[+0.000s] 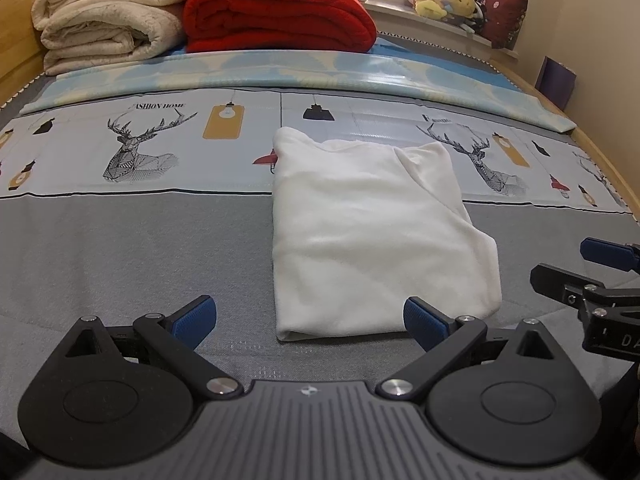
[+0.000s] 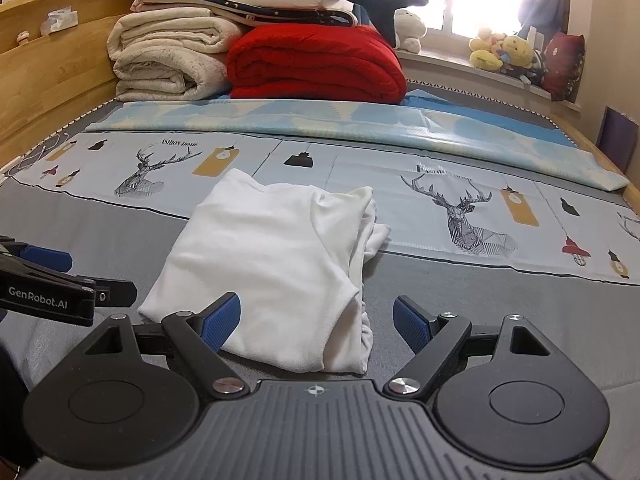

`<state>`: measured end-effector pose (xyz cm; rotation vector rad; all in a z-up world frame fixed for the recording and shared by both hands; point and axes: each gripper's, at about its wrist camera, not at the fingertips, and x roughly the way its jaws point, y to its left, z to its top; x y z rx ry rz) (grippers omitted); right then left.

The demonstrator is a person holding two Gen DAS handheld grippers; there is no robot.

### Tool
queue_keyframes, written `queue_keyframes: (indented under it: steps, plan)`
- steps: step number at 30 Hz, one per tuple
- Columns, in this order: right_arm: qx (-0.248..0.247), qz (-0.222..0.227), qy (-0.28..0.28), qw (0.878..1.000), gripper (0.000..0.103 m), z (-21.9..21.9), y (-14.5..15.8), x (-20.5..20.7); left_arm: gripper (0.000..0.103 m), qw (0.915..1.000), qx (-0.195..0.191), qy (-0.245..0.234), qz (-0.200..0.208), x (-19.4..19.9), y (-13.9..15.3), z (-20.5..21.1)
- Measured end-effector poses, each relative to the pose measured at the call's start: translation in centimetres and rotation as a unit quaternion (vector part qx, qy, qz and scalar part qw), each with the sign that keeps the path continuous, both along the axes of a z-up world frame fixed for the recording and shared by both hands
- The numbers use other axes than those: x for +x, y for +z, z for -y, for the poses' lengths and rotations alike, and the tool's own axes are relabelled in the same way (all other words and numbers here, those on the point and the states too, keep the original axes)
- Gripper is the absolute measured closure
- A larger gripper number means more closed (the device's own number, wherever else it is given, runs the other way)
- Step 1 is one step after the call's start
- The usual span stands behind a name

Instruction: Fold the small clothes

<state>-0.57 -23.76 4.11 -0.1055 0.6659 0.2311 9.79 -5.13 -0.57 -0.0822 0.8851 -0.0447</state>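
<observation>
White garment, folded into rough rectangle, is lying flat on grey bed cover. Left gripper is being held just before garment's near edge, jaws spread wide, nothing gripped. Right gripper is being held at same near edge, toward garment's right side, jaws likewise spread, empty. Red blanket and cream blanket are being kept stacked well beyond garment.
</observation>
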Motion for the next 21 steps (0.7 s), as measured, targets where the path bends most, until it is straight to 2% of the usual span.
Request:
queue_keyframes:
  steps: [21]
  plan:
    - [-0.008,-0.005,0.005,1.0,0.018,-0.41,-0.17,0.04,0.001,0.9999,0.002,-0.01,0.002,0.11,-0.11,0.34]
